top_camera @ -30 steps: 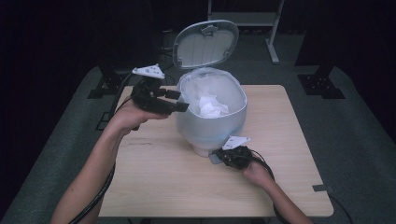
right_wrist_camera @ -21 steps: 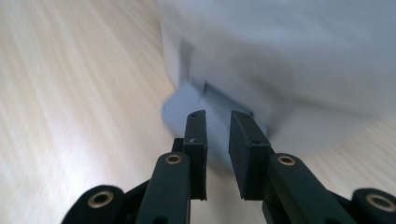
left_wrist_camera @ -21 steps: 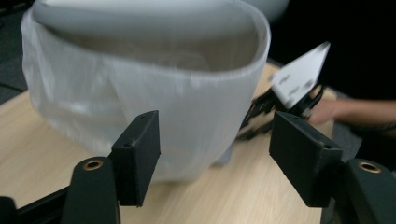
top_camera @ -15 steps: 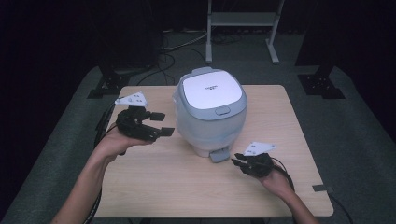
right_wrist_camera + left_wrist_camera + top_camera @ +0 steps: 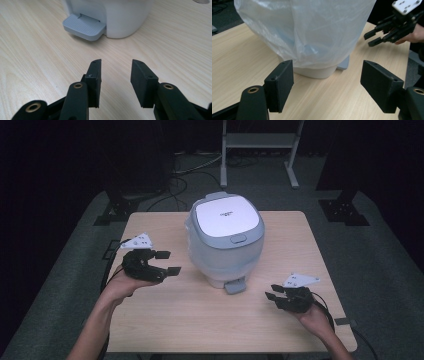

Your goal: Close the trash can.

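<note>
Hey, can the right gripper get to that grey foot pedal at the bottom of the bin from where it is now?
Probably yes. The right gripper sits low on the table with its jaws open and empty, and only bare wood lies between it and the grey pedal at the foot of the bin.

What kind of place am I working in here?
Probably a lab or recording studio, not a home: a lone wooden table on grey carpet, dark surroundings, cables on the floor and a metal stand behind the pedal bin.

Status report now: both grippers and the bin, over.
Left gripper open, fingers just widening, nothing between. Right gripper open, same, near pedal. Bin lid shut. Nothing in the way.
</note>
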The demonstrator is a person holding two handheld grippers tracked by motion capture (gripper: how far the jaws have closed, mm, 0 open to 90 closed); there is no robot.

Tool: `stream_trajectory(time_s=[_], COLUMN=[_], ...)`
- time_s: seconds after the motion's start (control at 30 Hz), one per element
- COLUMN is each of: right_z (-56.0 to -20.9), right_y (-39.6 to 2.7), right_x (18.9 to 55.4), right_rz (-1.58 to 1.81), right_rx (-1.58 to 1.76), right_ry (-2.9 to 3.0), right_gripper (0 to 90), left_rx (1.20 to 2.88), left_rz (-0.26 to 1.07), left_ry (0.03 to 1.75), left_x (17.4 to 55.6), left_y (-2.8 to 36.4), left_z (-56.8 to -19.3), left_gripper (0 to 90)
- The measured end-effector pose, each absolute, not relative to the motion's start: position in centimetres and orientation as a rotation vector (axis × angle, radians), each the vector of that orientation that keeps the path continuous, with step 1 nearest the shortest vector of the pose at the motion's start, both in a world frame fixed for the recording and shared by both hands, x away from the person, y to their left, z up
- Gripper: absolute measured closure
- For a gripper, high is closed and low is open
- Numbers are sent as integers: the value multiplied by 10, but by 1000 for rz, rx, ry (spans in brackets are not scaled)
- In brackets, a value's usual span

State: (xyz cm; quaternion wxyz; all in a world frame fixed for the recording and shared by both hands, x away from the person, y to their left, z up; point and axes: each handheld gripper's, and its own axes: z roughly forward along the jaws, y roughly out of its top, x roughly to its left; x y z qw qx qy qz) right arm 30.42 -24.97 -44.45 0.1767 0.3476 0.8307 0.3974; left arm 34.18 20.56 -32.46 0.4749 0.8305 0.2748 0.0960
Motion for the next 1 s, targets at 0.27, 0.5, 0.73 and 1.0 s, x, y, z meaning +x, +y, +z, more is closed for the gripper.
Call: stream_trajectory(time_s=[0.27,0.5,0.73,1.0], right_z=[-446,-448,-448,-451], right_y=[-261,-274,-285,-292], right_x=[301,300,298,294], right_rz=[1114,1104,1106,1105], right_rx=[1017,1059,1086,1110], right_ry=[2338,2316,2293,2279], right_gripper=[557,535,509,479], left_rx=[2030,2037,2020,2016], left_rz=[264,293,358,392], left_ry=[705,743,762,765], left_x=[339,336,329,322], left_y=[215,225,232,231], left_z=[-349,-371,-390,-409], left_gripper=[219,200,198,194])
